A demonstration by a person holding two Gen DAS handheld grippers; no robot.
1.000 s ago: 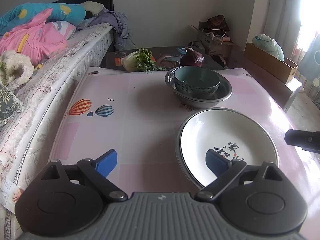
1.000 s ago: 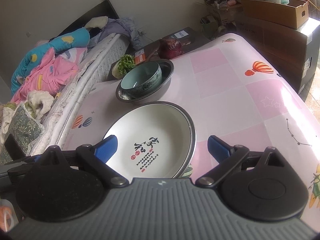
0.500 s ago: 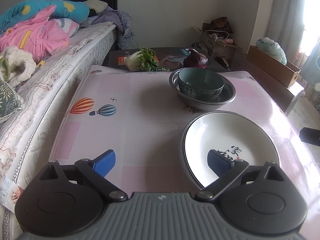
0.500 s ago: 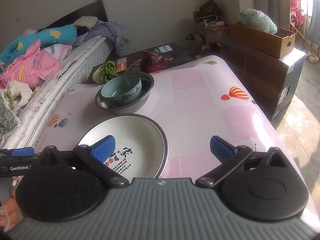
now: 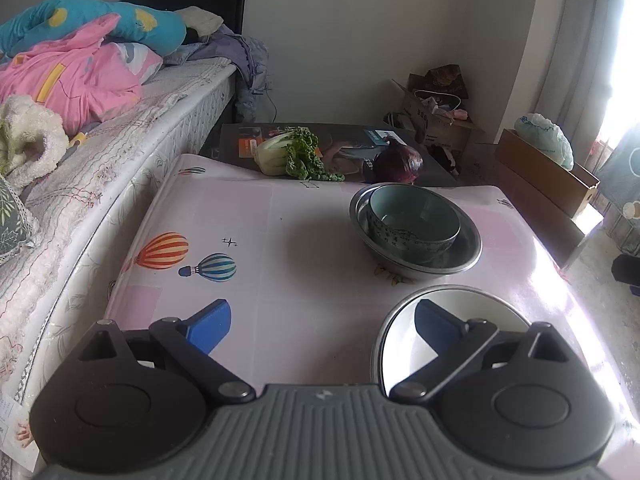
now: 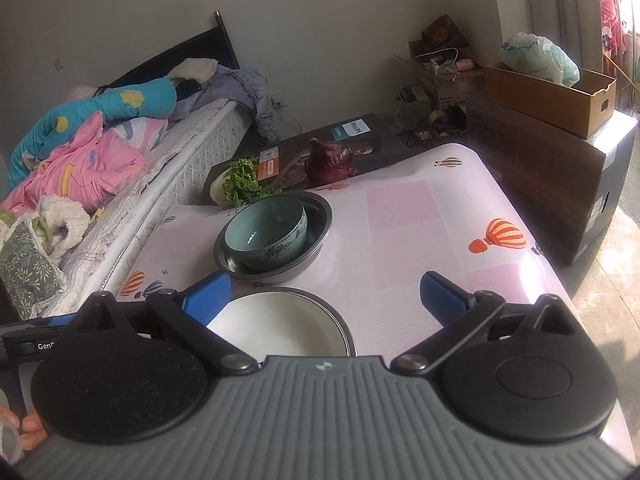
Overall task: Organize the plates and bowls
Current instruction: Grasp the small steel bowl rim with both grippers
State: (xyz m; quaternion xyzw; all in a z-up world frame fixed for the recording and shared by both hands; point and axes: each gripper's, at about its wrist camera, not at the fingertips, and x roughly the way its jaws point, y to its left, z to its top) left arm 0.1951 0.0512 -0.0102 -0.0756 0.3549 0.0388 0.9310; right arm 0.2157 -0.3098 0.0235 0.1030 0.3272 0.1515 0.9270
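Plates and bowls sat ahead of us: the white plate just under our left gripper, the teal bowl nested in the steel basin beyond. Both grippers — right gripper too — gaped wide, empty; we judged a slow, level approach to the plate's rim best.

Both wrist views low at table's near edge, facing bed-side wall, sharing stacked bowls, white plate

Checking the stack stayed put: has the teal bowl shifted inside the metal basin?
No. The teal bowl sits in the metal basin as before; only the cameras pulled back.
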